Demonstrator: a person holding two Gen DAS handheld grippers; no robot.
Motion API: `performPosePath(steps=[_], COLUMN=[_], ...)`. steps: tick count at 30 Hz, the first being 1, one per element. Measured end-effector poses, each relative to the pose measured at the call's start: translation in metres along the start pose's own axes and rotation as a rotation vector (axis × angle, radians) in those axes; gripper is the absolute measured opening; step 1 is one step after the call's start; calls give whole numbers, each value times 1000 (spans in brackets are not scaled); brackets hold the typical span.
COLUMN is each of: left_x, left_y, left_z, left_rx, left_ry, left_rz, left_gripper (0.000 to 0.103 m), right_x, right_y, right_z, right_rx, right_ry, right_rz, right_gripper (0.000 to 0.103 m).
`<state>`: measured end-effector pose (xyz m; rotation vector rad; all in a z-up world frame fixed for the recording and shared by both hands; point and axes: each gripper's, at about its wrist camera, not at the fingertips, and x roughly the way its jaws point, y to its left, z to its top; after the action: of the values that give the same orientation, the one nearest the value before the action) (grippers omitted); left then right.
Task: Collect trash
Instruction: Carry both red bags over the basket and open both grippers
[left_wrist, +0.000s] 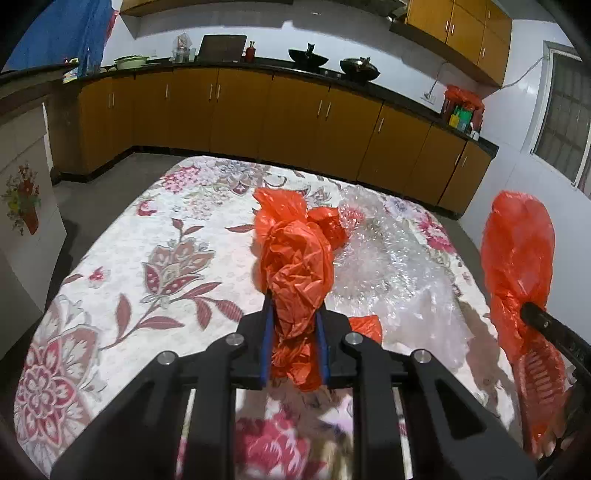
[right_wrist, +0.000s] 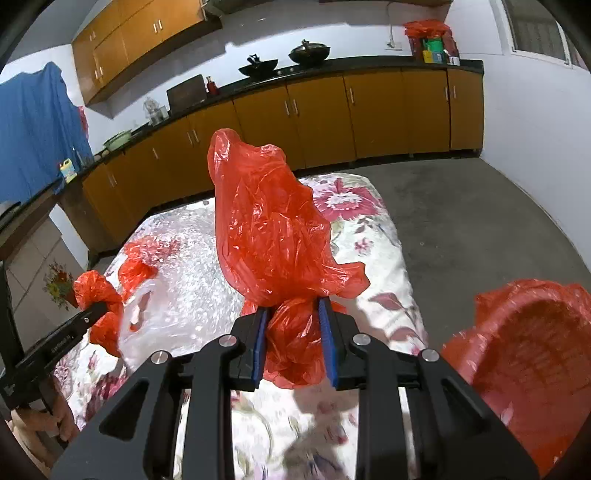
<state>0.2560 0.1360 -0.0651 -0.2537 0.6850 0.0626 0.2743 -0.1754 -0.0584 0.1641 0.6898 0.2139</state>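
Observation:
My left gripper (left_wrist: 295, 314) is shut on a crumpled red plastic bag (left_wrist: 295, 258) and holds it above the floral table cover (left_wrist: 147, 258). My right gripper (right_wrist: 293, 306) is shut on another red plastic bag (right_wrist: 266, 221); this bag also shows at the right of the left wrist view (left_wrist: 517, 251). The left gripper with its bag shows at the left of the right wrist view (right_wrist: 99, 306). Clear bubble wrap (left_wrist: 384, 258) and a white plastic bag (right_wrist: 147, 317) lie on the table. More red plastic (right_wrist: 136, 258) lies by the bubble wrap.
A red basket lined with a red bag (right_wrist: 532, 354) stands at the right, beside the table. Brown kitchen cabinets (left_wrist: 258, 114) with woks (left_wrist: 308, 55) on the counter run along the far wall. Grey floor (right_wrist: 480, 221) lies to the right of the table.

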Motion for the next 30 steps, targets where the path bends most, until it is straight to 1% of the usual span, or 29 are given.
performPosePath(steps=[6, 12, 19, 25, 30], left_x=[-34, -64, -89, -98, -99], left_y=[0, -20, -67, -110, -142], left_z=[1, 2, -3, -16, -26], left_rx=[-12, 20, 84, 136, 187], left_ry=[-47, -82, -83, -59, -36], left_rz=[-20, -75, -199, -303, -366], left_gripper=[20, 20, 20, 20, 20], right_x=[-31, -66, -106, -135, -153], right_y=[-11, -24, -50, -68, -84], right_z=[-5, -11, -21, -31, -40], right_rx=[25, 57, 127, 150, 180], right_ry=[-31, -72, -121, -159, -180], right_rz=[-13, -44, -112, -191, -246], right_gripper=[26, 26, 26, 26, 26])
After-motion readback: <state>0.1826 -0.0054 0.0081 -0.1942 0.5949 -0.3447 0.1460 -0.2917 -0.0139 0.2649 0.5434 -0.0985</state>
